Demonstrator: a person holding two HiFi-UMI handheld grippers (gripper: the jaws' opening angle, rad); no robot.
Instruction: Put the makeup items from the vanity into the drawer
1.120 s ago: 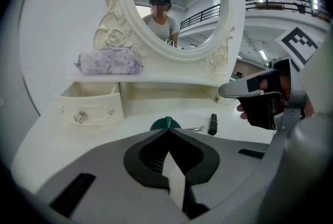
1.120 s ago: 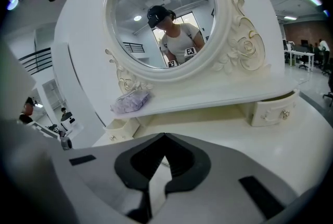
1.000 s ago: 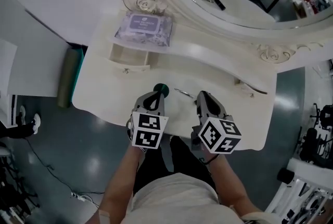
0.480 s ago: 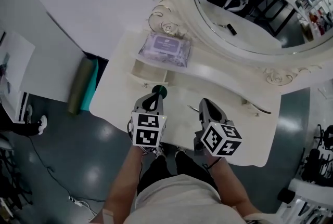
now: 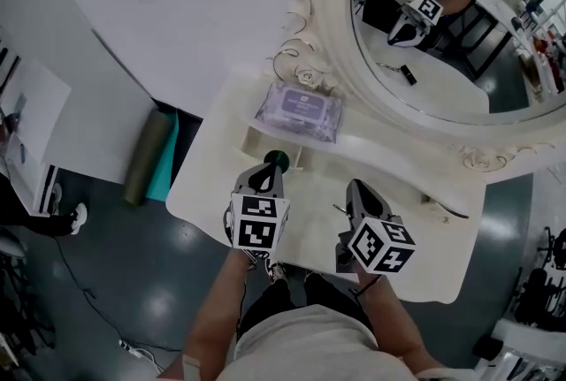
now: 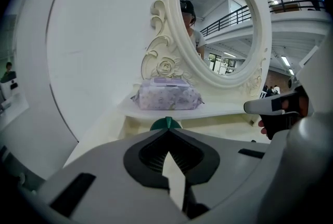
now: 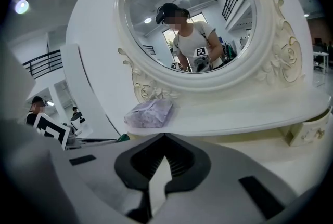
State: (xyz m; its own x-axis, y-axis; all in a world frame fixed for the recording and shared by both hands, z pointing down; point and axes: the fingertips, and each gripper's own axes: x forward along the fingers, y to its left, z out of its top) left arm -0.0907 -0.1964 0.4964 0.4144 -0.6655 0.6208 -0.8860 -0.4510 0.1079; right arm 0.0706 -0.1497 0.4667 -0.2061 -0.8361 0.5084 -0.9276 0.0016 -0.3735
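Observation:
My left gripper (image 5: 270,167) is shut on a small dark green round makeup item (image 5: 278,159), which pokes out just past the jaw tips (image 6: 165,123). It hangs right by the small open drawer (image 5: 263,140) under the vanity's left shelf. A purple wipes pack (image 5: 301,110) lies on that shelf above the drawer. My right gripper (image 5: 356,187) hovers over the middle of the cream vanity top (image 5: 309,229), jaws together with nothing between them (image 7: 164,135). A thin metal item (image 5: 339,209) lies on the top just left of it.
The oval mirror (image 5: 495,101) in its carved frame stands behind the shelf. A second drawer with a handle (image 5: 445,211) sits at the right. An olive roll (image 5: 149,156) leans on the floor to the left of the vanity.
Both grippers have moved forward toward the shelf. The left one has carried the green item from the middle of the vanity top to the drawer's front.

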